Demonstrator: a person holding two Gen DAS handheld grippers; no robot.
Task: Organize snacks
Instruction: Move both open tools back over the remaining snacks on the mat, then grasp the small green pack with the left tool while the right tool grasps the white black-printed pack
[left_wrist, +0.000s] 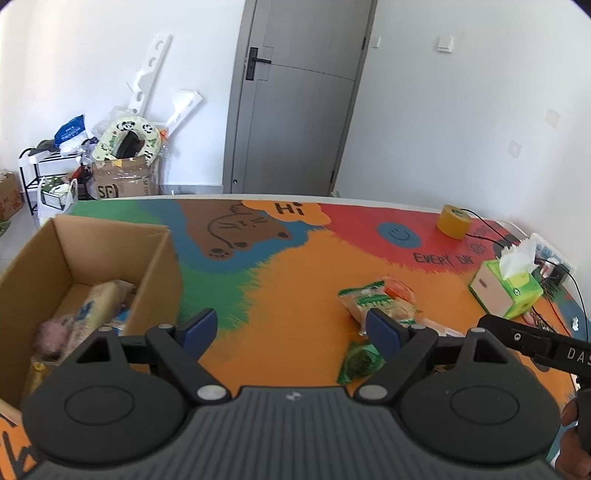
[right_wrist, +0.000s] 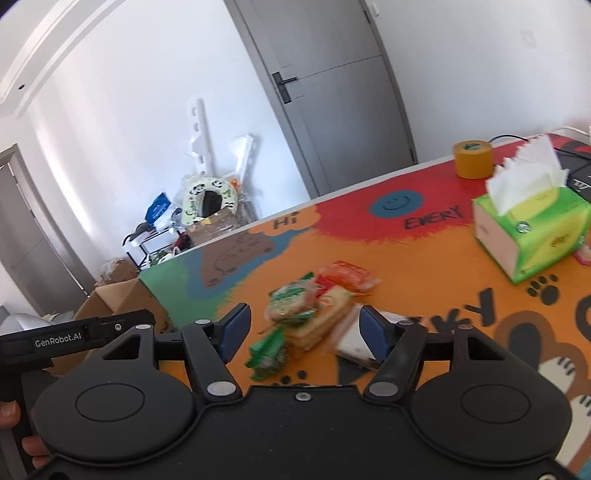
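Observation:
A pile of snack packets (right_wrist: 317, 314) lies on the colourful table mat (right_wrist: 424, 273): green-topped bags, an orange pack (right_wrist: 345, 275), a white pack (right_wrist: 354, 345) and a small green packet (right_wrist: 267, 352). The pile also shows in the left wrist view (left_wrist: 380, 302). A cardboard box (left_wrist: 66, 266) at the left holds several snacks (left_wrist: 92, 310). My left gripper (left_wrist: 293, 332) is open and empty, between the box and the pile. My right gripper (right_wrist: 301, 328) is open and empty, just above the pile.
A green tissue box (right_wrist: 535, 229) and a yellow tape roll (right_wrist: 472, 158) stand at the right of the table, with black cables (left_wrist: 491, 236) behind. Beyond the table are a grey door (left_wrist: 295, 96) and floor clutter (left_wrist: 122, 162).

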